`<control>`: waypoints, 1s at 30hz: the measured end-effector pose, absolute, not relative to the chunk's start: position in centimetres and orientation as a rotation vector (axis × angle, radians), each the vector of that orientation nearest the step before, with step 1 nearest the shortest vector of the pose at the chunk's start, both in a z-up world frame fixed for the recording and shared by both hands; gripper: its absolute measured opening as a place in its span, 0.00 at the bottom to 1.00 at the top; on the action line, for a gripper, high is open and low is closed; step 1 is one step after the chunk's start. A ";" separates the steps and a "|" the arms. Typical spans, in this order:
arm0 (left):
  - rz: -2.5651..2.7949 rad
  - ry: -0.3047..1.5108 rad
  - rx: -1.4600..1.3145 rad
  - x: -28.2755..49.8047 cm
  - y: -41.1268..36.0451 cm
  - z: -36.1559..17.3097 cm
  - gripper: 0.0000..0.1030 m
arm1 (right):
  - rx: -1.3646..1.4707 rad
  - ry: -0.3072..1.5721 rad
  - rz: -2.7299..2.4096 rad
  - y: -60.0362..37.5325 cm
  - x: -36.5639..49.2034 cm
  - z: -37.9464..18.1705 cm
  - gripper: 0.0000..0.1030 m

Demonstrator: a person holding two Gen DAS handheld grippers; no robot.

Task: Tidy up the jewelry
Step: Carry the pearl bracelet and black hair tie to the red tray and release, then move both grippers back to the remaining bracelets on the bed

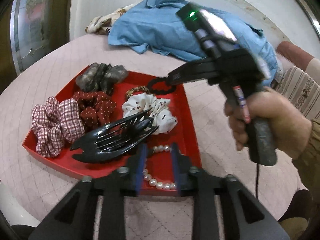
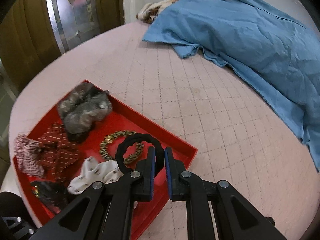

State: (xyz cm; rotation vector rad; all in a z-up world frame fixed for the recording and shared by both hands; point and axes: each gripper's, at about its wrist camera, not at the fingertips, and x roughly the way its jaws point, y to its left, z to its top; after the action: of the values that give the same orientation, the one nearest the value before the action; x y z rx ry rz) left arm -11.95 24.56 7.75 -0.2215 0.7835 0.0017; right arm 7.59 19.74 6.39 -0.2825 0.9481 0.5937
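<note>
A red tray (image 1: 191, 124) (image 2: 180, 144) on the pink quilted bed holds scrunchies: grey (image 1: 101, 77) (image 2: 84, 110), dark red dotted (image 1: 96, 106), red checked (image 1: 54, 122), white dotted (image 1: 158, 108) (image 2: 96, 174). It also holds a gold-patterned hair tie (image 2: 112, 140), a black hair claw (image 1: 114, 138) and a pearl bracelet (image 1: 158, 183). My right gripper (image 1: 170, 80) (image 2: 159, 156) hangs over the tray's far right part, jaws slightly apart, the black hair tie (image 1: 162, 85) (image 2: 140, 140) just at its tips. My left gripper (image 1: 159, 154) is open over the pearls.
A blue cloth (image 2: 250, 34) (image 1: 160, 30) lies across the far side of the bed, with a brown-and-white patterned fabric (image 2: 156, 12) behind it. A wooden door with a glass panel (image 2: 68, 10) stands at the left.
</note>
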 end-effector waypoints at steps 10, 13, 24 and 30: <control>0.013 0.746 -0.232 -12.5 24.5 8.3 0.54 | -0.291 0.920 0.564 19.7 7.4 6.8 0.42; 0.019 0.737 -0.225 -12.6 24.3 8.4 0.62 | -0.274 0.899 0.559 18.8 6.9 7.8 0.43; 0.073 0.722 -0.189 -13.5 23.5 8.7 0.67 | -0.204 0.858 0.493 10.0 3.5 10.4 0.47; 0.134 0.704 -0.137 -14.4 22.6 8.7 0.67 | -0.133 0.884 0.365 1.0 2.4 9.9 0.47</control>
State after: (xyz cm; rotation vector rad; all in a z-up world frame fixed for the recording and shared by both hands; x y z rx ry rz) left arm -14.37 22.63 8.74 -0.1371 0.7039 0.1337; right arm 2.42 1.02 9.94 -0.1326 0.8843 0.3648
